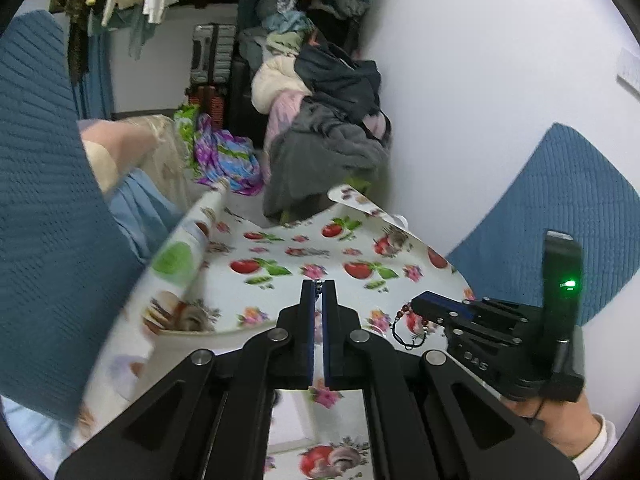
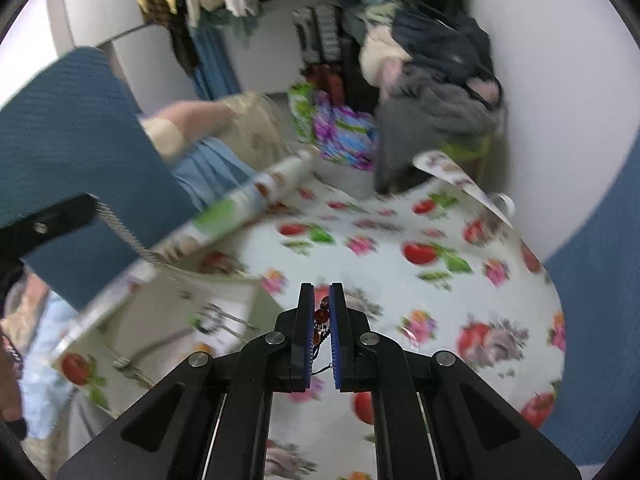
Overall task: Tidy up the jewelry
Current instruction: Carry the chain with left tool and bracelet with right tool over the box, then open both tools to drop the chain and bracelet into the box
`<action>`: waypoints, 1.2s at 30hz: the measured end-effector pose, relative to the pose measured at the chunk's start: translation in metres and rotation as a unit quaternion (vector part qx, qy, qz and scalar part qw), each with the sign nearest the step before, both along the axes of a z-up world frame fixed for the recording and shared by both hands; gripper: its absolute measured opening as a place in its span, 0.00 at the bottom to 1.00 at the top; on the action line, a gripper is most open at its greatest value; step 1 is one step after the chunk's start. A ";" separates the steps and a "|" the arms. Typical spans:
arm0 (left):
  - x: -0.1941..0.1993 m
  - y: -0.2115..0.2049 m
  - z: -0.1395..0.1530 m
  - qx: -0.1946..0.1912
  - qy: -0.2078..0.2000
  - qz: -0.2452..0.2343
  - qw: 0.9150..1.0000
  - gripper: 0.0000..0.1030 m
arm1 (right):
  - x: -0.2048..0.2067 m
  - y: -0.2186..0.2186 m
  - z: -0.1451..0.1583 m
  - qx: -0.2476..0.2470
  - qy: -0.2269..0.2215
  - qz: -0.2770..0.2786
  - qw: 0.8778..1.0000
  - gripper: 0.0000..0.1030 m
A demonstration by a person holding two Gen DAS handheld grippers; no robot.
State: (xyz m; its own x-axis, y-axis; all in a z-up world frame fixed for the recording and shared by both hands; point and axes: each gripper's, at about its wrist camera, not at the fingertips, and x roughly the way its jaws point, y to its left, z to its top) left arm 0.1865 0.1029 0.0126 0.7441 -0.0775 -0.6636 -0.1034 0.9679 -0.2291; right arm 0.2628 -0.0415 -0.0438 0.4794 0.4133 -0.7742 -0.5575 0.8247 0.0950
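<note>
Left gripper (image 1: 319, 286): we see its jaws pressed together on a thin silver chain (image 2: 128, 238); only a few links peek out at the tips in its own view, while the right wrist view shows the chain hanging from it towards the tabletop.
Right gripper (image 2: 320, 300): we see its jaws clamped on a red beaded bracelet (image 2: 321, 315), with a dark cord trailing out below the beads.
Bracelet from the other side: in the left wrist view the beads and a black loop dangle from the right gripper's tip, clear of the cloth.
Tabletop (image 1: 280, 248): covered with a fruit-and-flower oilcloth, one edge rolled up at the far left.
Other pieces: near the chain's lower end something silvery lies on the cloth, too blurred for us to name.
Destination: we see no box, tray or stand for jewelry in either view.
Progress: we judge the task is early to midway; two pieces are picked up and none shows as put away.
Left to do: carry both pieces to wherever they belong, set them down untangled, then gather whatever remains.
</note>
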 end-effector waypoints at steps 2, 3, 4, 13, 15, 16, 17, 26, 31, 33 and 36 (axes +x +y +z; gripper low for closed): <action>-0.004 0.015 0.001 0.000 -0.001 0.009 1.000 0.02 | -0.003 0.014 0.005 0.003 0.001 0.013 1.000 0.05; -0.006 0.020 0.001 0.000 0.000 0.013 1.000 0.02 | -0.005 0.021 0.007 0.009 0.005 0.019 1.000 0.05; -0.009 0.028 -0.003 -0.001 0.004 0.017 1.000 0.02 | -0.008 0.028 0.008 0.014 0.009 0.027 0.999 0.05; -0.022 0.071 -0.069 -0.033 0.059 0.044 0.997 0.02 | -0.032 0.089 -0.035 0.007 0.053 0.070 0.996 0.05; -0.023 0.074 -0.085 -0.038 0.075 0.044 0.996 0.02 | -0.035 0.097 -0.050 0.003 0.065 0.073 0.995 0.05; -0.024 0.075 -0.092 -0.039 0.081 0.044 0.995 0.02 | -0.036 0.101 -0.058 -0.002 0.071 0.074 0.995 0.05; -0.025 0.077 -0.103 -0.042 0.091 0.045 0.994 0.02 | -0.037 0.104 -0.067 -0.006 0.077 0.074 0.994 0.05; -0.034 0.077 -0.151 -0.062 0.138 0.040 0.988 0.02 | -0.040 0.103 -0.123 -0.025 0.136 0.057 0.989 0.06; -0.035 0.078 -0.151 -0.052 0.151 0.042 0.986 0.03 | -0.040 0.096 -0.117 -0.026 0.135 0.052 0.989 0.22; -0.036 0.079 -0.145 -0.048 0.152 0.045 0.986 0.06 | -0.039 0.092 -0.104 -0.016 0.126 0.051 0.991 0.25; -0.040 0.081 -0.130 -0.042 0.141 0.054 0.988 0.44 | -0.039 0.090 -0.079 -0.004 0.109 0.050 0.993 0.25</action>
State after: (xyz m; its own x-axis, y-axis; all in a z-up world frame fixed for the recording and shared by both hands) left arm 0.1462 0.1837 -0.1173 0.5382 -0.0715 -0.8398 -0.2761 0.9264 -0.2558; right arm 0.2236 0.0486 -0.1225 0.2573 0.4429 -0.8589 -0.6034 0.7679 0.2152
